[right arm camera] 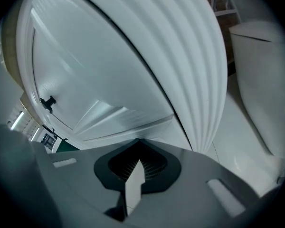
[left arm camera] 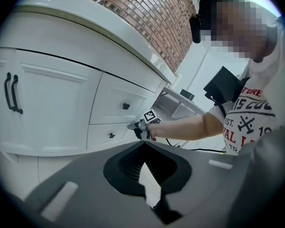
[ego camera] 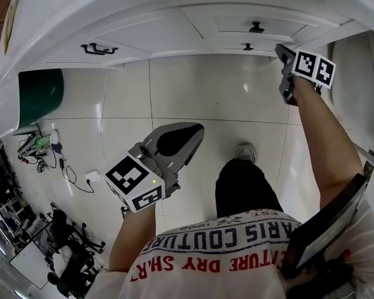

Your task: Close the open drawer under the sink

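Note:
The white vanity cabinet (ego camera: 174, 30) runs along the top of the head view. Two small drawers with black knobs sit at its right: the upper drawer (ego camera: 256, 27) and the lower drawer (ego camera: 247, 46). My right gripper (ego camera: 281, 52) is shut and empty, its tip against the right end of the lower drawer (left arm camera: 112, 136), which looks almost flush with the cabinet face. In the right gripper view the drawer front and its knob (right arm camera: 48, 101) fill the frame just beyond the shut jaws. My left gripper (ego camera: 177, 141) hangs shut and empty over the floor tiles, well away from the cabinet.
A cabinet door with paired black handles (ego camera: 98, 48) lies left of the drawers. A green bin (ego camera: 42, 95) stands at the left, with cables and a power strip (ego camera: 90, 178) on the floor. A toilet (right arm camera: 263, 80) is right of the fluted cabinet corner (right arm camera: 199, 70). My shoe (ego camera: 245, 151) rests on the tiles.

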`<state>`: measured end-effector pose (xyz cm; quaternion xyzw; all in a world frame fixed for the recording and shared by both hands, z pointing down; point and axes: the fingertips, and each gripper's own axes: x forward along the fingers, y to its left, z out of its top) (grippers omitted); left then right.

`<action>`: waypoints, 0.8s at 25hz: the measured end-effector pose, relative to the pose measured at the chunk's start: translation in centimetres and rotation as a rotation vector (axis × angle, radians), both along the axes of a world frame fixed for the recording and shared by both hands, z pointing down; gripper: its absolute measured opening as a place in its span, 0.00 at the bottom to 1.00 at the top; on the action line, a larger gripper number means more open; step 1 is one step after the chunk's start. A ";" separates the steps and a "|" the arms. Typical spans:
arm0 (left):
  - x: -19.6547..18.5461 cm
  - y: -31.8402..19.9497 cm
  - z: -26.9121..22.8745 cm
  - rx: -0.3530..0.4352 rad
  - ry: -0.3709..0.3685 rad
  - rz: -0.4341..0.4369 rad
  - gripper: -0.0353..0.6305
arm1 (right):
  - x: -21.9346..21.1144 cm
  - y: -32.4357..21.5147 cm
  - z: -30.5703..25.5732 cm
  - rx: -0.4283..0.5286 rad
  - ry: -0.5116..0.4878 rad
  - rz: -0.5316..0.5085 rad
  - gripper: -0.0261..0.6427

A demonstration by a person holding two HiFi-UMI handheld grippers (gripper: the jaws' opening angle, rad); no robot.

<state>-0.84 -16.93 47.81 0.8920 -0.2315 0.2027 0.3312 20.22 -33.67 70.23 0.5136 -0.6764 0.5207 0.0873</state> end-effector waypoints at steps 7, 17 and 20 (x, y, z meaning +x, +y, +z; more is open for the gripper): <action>0.5 0.4 -0.5 -0.020 0.017 0.030 0.03 | 0.2 0.9 -2.0 0.027 0.071 0.003 0.05; -0.9 3.8 -3.7 0.009 0.086 0.027 0.03 | -11.1 13.9 -17.7 0.247 0.072 -0.534 0.05; -1.0 6.0 -5.8 0.028 0.120 0.026 0.03 | -13.6 20.1 -23.4 0.285 0.053 -0.634 0.05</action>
